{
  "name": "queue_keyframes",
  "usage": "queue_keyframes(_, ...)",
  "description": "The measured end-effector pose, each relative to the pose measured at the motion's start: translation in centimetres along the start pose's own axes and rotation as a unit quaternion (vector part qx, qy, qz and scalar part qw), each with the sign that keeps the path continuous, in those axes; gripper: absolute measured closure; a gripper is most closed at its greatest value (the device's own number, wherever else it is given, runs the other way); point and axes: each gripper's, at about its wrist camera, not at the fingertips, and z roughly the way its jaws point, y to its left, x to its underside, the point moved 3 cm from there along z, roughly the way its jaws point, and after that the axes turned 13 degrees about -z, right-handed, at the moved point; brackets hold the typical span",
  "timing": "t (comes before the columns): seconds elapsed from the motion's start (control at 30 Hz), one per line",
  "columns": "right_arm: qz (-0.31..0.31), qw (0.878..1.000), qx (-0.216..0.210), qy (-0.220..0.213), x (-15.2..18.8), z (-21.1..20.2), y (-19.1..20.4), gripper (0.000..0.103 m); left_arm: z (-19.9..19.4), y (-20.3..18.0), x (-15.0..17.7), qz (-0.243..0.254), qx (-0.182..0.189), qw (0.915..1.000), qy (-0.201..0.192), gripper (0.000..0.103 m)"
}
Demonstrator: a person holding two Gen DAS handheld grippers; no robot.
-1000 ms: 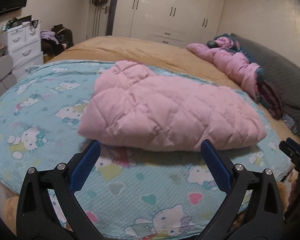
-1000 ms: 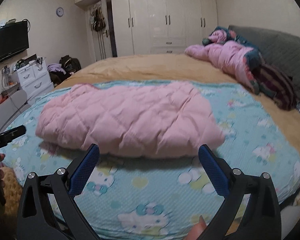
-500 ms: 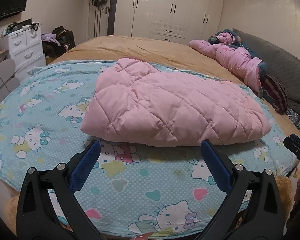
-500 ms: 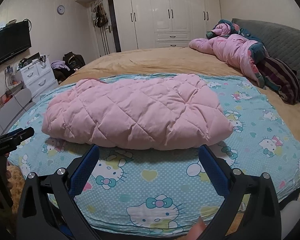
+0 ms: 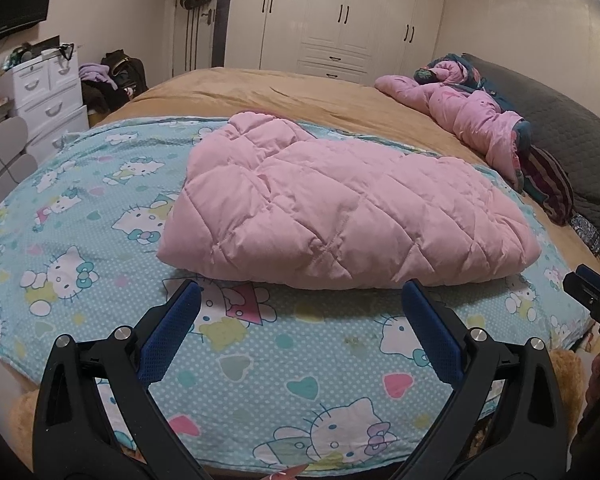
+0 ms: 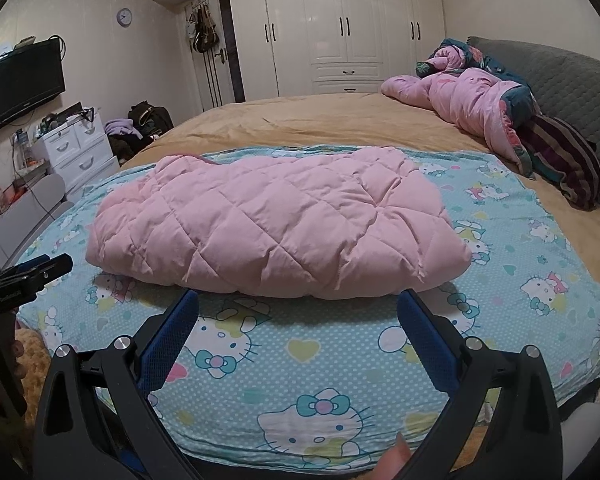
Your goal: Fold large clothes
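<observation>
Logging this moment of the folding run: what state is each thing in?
pink quilted coat: folded, lying on the sheet
cartoon sheet: spread flat on the bed
left tool: open, holding nothing
right tool: open, holding nothing
wardrobe doors: closed
television: off

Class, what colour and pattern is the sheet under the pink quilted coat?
The sheet is light blue with white dots, cartoon cats and hearts; clearest in the right wrist view.

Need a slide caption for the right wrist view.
Open right gripper hovers before the folded pink jacket on the cartoon-cat sheet.
</observation>
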Motion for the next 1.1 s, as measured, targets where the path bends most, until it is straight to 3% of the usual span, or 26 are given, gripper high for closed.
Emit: queue_keyframes(1.1,-0.004,1.0,-0.012,0.003,-0.32,0.14,0.44,0.004,0.05,0.17,-0.24,-0.002,-0.006,1.0,0.001,0.009)
